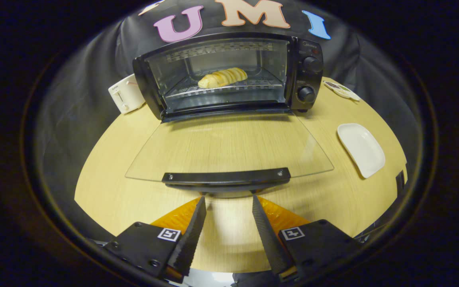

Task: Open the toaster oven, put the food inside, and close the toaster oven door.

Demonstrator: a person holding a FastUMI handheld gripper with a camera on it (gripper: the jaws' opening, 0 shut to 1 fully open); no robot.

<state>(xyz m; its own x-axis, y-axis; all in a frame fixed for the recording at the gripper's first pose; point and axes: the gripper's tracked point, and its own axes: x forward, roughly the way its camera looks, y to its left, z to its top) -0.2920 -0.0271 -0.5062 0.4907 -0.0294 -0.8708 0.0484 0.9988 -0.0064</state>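
Just ahead of the tongs point(228, 203) lies the black handle point(226, 177) of the toaster oven point(229, 75) door point(229, 143), its long axis running crosswise to the 2 fingers, which stand moderately apart and hold nothing. That glass door is folded flat toward the tongs, just over the wooden counter point(114, 191). Beyond it, the food point(222, 77), a ridged bread roll, already rests on the rack inside the oven. Closing likely means catching the handle and swinging it up and away. A white plate point(361, 148) sits right of the door; a white toaster point(126, 95) stands left of the oven, against the booth's black cloth.
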